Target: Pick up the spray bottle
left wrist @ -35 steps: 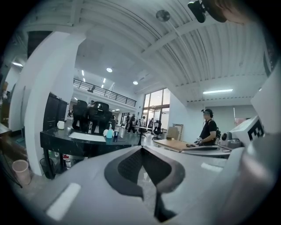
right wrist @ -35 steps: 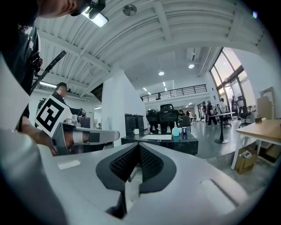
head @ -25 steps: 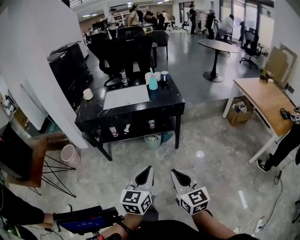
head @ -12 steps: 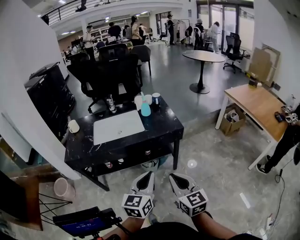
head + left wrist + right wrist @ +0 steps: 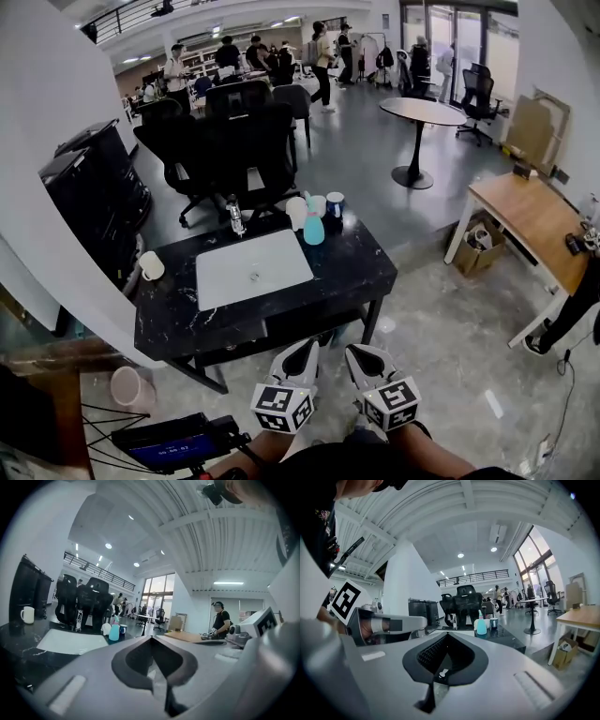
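Note:
The spray bottle point(image 5: 314, 228) is teal with a pale top and stands upright near the far edge of the black marble table point(image 5: 356, 281). It also shows small in the left gripper view point(image 5: 114, 632) and the right gripper view point(image 5: 481, 627). My left gripper point(image 5: 307, 349) and right gripper point(image 5: 353, 351) hang side by side in front of the table's near edge, well short of the bottle. Both are shut with nothing between the jaws point(image 5: 151, 638) point(image 5: 447, 634).
On the table lie a white mat point(image 5: 253, 269), a white mug point(image 5: 150, 265), a clear bottle point(image 5: 234, 217), a white cup point(image 5: 296, 212) and a dark-rimmed cup point(image 5: 335, 203). Black office chairs point(image 5: 234, 141) stand behind it. A wooden desk point(image 5: 530, 216) is at right, a pink bin point(image 5: 127, 386) at left.
The table and spray bottle have come nearer and now sit lower in the head view. Both grippers remain shut, side by side.

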### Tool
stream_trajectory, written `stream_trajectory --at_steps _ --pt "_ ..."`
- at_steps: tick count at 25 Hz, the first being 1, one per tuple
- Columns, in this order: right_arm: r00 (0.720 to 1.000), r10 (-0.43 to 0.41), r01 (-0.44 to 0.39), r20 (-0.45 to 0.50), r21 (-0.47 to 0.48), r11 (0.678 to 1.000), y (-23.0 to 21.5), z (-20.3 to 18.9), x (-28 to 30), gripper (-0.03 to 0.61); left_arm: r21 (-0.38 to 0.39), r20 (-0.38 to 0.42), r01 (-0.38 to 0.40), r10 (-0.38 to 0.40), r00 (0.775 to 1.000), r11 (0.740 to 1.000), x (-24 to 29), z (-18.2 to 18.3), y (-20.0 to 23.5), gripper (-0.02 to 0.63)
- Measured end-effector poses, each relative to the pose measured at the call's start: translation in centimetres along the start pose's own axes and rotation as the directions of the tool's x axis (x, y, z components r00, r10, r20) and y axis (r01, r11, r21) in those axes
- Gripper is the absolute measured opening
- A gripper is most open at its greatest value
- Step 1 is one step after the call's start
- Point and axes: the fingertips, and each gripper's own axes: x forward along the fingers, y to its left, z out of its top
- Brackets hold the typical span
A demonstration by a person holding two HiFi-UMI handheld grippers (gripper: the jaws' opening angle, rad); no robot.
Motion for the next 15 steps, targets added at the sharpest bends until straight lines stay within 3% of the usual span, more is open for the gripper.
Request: stream_trajectory --at_steps 7,15 --pt "1.000 0.018 -0.018 -0.002 -0.011 1.000 -3.9 0.0 6.5 0.023 -0.003 0.003 -0.023 0.023 1.000 1.000 5.2 0.4 4.6 0.001" --pt "0.997 0.083 -0.083 0.003 -0.017 0.996 -12.2 2.5 17.0 0.023 0.011 0.012 -0.066 0.066 0.998 0.998 17.2 2.9 10.4 0.001"
